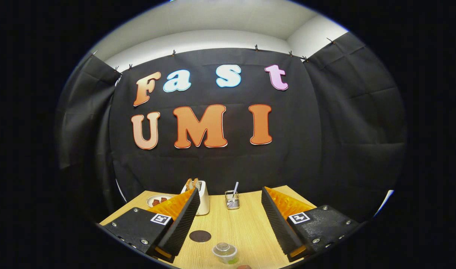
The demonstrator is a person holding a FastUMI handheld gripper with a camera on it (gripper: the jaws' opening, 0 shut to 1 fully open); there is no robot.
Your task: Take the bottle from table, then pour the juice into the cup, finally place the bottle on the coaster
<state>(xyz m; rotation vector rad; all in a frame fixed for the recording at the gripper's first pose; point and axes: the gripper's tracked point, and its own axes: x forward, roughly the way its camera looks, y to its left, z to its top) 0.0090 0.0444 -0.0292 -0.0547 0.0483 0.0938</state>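
Observation:
My gripper [229, 192] is open and held above the wooden table [246, 220], with nothing between its fingers. Below the gap and nearest to me, a clear plastic cup [225, 252] stands with a trace of green at its base. A dark round coaster [200, 236] lies flat just left of the cup, beside the left finger [183, 220]. By the cup on its right, the top of a small reddish-brown thing [244, 266] peeks in; I cannot tell what it is.
Along the table's far edge stand a white toaster [202, 200] with bread in it, partly hidden by the left finger, a small wire holder [232, 200] with a utensil, and a white plate [157, 200] of food at the far left. Black cloth walls the booth.

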